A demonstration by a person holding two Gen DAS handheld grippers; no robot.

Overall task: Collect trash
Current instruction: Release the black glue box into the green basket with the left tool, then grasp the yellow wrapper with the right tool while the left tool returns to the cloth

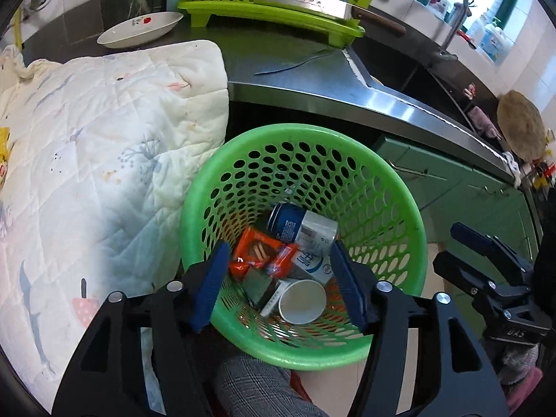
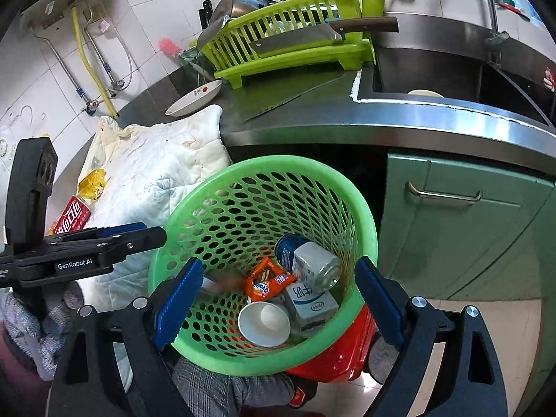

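Observation:
A green perforated basket (image 1: 382,187) (image 2: 194,208) stands below the counter edge. It holds a blue-and-silver can (image 1: 299,226) (image 2: 309,264), an orange snack wrapper (image 1: 260,253) (image 2: 267,283), a white milk carton (image 1: 314,264) (image 2: 311,304) and a white paper cup (image 1: 302,300) (image 2: 264,323). My left gripper (image 1: 278,288) is open and empty over the basket's mouth. My right gripper (image 2: 278,299) is open and empty over the basket too. A red cola can (image 2: 74,213) and a yellow wrapper (image 2: 92,182) lie on the quilted cloth (image 2: 153,160).
A steel counter (image 1: 312,80) carries a lime dish rack (image 1: 271,3) with a cleaver (image 1: 305,3), a white plate (image 1: 139,29) and a knife (image 1: 295,64). A sink (image 2: 451,69) lies to the right. Green cabinets (image 2: 469,226) stand beneath. A red stool (image 2: 333,358) sits under the basket.

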